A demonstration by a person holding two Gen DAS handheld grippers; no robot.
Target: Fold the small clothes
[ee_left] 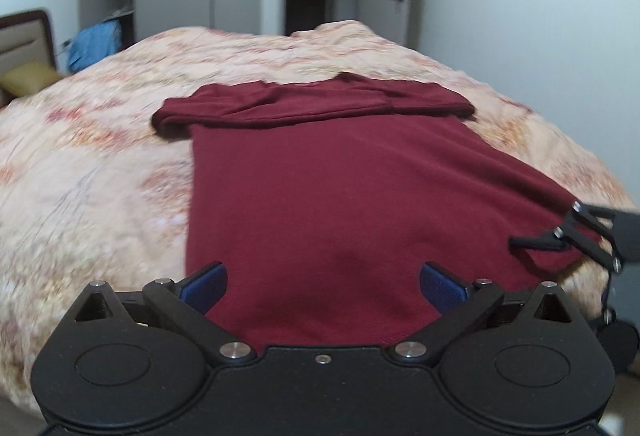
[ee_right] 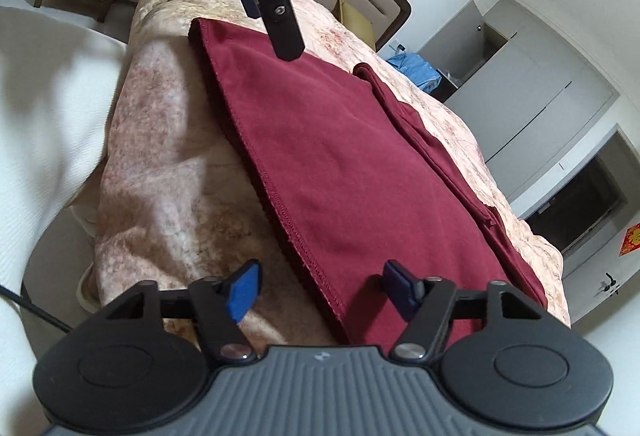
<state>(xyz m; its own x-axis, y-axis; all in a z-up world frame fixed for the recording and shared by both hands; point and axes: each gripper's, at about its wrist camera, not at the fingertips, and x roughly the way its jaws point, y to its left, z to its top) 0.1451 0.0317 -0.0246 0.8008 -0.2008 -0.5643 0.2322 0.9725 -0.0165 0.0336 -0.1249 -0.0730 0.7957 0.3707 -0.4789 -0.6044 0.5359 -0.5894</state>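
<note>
Left gripper (ee_left: 323,286) wide open, right gripper (ee_right: 320,290) open, maroon shirt (ee_left: 340,196) sleeves tucked, blurred.

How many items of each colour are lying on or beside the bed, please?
Dark red: 1, the T-shirt spread on the bedspread.
Blue: 1, a bundle of cloth past the bed's far side.
Mustard yellow: 1, a pillow at the headboard.
Total: 3.
</note>
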